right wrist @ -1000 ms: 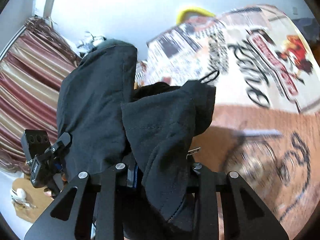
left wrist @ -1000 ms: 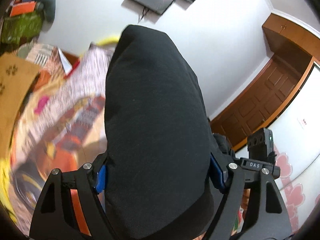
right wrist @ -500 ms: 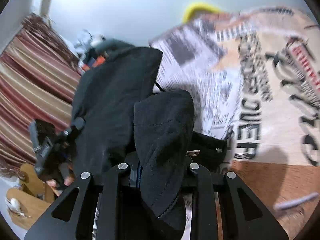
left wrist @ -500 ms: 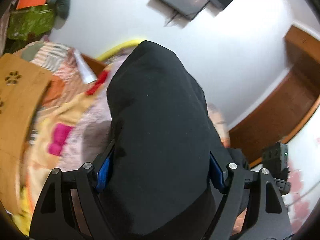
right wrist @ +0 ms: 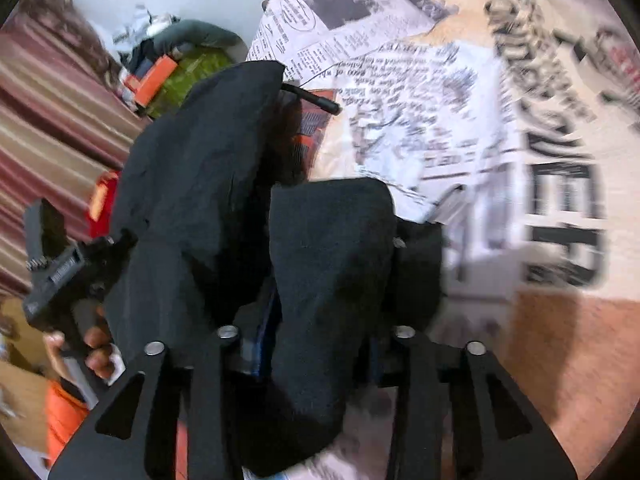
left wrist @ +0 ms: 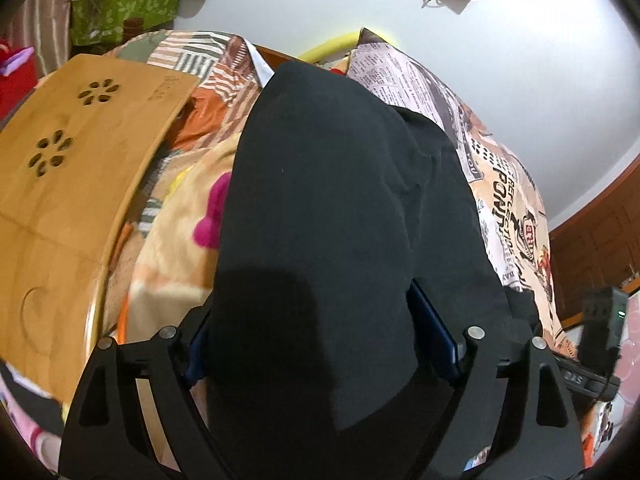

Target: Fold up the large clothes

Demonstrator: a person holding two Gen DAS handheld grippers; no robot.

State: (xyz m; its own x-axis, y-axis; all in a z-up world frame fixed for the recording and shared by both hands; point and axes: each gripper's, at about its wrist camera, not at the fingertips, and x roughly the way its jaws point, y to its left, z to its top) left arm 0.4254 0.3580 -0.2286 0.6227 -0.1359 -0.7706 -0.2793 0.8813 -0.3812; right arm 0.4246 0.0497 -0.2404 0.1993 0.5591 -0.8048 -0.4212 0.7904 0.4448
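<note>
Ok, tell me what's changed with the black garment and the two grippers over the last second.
Both grippers have carried the black garment down towards the printed bedspread; the wall and door have slid out of view and the bed fills more of both views. The left gripper and right gripper are both opening, cloth between their jaws. Unchanged: the garment drapes over both grippers, and the wooden lap tray lies on the bed.

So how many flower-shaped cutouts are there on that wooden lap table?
2, both on the wooden lap table: one near its far edge, one nearer the camera. More may be hidden.
</note>
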